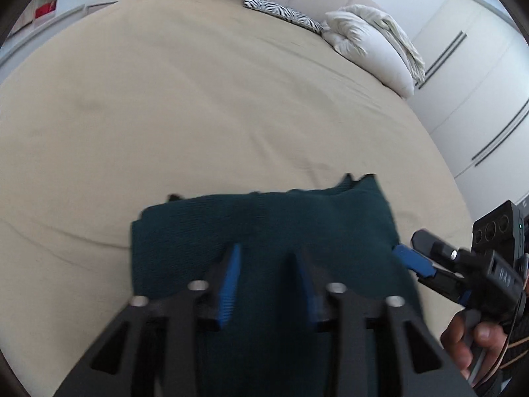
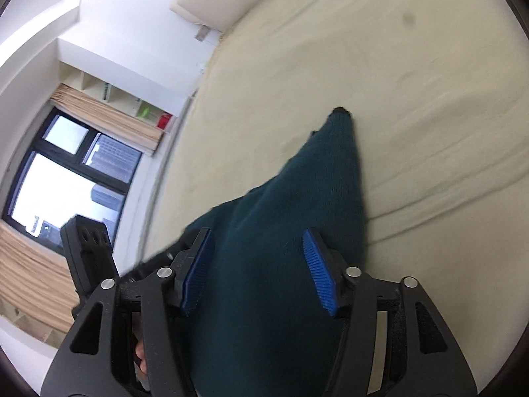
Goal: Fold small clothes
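A dark teal knitted garment point(image 1: 264, 225) lies folded on the beige bed sheet point(image 1: 165, 115). My left gripper point(image 1: 266, 251) is open, its blue-padded fingers spread just over the garment's near part. My right gripper point(image 1: 410, 251) shows at the garment's right edge in the left wrist view, held by a hand. In the right wrist view the right gripper point(image 2: 258, 241) is open with the garment point(image 2: 297, 198) between and under its fingers, stretching away to a point. The left gripper's body point(image 2: 89, 251) shows at the left there.
A white pillow with a crumpled blanket point(image 1: 373, 46) and a zebra-print cushion point(image 1: 281, 10) lie at the head of the bed. White wardrobes point(image 1: 479, 82) stand to the right. A window with curtains point(image 2: 66, 165) and shelves are beyond the bed's left edge.
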A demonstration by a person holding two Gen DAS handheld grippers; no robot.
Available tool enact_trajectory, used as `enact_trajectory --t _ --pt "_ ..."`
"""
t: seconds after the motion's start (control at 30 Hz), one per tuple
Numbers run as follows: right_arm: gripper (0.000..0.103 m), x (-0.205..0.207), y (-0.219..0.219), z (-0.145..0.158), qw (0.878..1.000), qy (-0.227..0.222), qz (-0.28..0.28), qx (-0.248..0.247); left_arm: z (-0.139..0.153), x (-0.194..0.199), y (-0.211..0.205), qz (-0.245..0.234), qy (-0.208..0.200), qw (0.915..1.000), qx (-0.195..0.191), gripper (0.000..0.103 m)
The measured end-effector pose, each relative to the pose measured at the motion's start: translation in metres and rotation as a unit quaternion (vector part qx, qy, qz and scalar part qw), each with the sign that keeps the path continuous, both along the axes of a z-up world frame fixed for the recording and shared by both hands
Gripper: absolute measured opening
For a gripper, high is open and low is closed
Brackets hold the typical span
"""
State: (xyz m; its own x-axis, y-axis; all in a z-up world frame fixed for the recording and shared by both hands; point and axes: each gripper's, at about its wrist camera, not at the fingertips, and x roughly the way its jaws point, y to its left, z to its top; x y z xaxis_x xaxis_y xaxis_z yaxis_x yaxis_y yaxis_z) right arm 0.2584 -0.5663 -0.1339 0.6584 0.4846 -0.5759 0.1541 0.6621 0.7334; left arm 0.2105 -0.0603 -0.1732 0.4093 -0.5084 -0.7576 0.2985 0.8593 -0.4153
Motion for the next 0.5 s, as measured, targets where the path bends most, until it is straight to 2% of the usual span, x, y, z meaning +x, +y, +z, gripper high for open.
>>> enact_trajectory --t 0.07,0.1,0.17,0.27,0.37,0.43,0.5 --pt "0.053 0.012 -0.007 -0.015 1.000 0.015 -0.002 0.022 -0.008 0.001 0.019 0.002 0.002 0.9992 -0.040 0.016" --pt "0.053 0.015 -0.012 -0.019 0.999 0.017 -0.002 0.035 -0.014 0.006 0.030 0.007 0.015 0.9972 -0.073 0.014" --pt "0.053 0.019 -0.018 -0.021 0.998 0.013 -0.006 0.057 -0.017 0.009 0.037 0.006 0.025 0.9955 -0.091 0.013" --pt "0.053 0.027 -0.020 -0.025 0.999 0.007 -0.007 0.051 -0.021 0.010 0.037 0.002 0.025 0.9951 -0.095 0.013" --pt "0.047 0.026 -0.020 -0.024 0.999 0.018 -0.007 0.037 -0.024 0.011 0.030 0.001 0.022 0.9953 -0.095 0.013" --pt "0.048 0.009 -0.019 -0.008 0.999 0.017 -0.016 0.023 -0.024 0.011 0.032 0.006 0.026 0.9947 -0.099 0.012" --pt "0.051 -0.014 -0.013 0.011 0.999 -0.013 -0.004 0.047 -0.019 0.005 0.031 0.009 0.027 0.9958 -0.087 0.011"
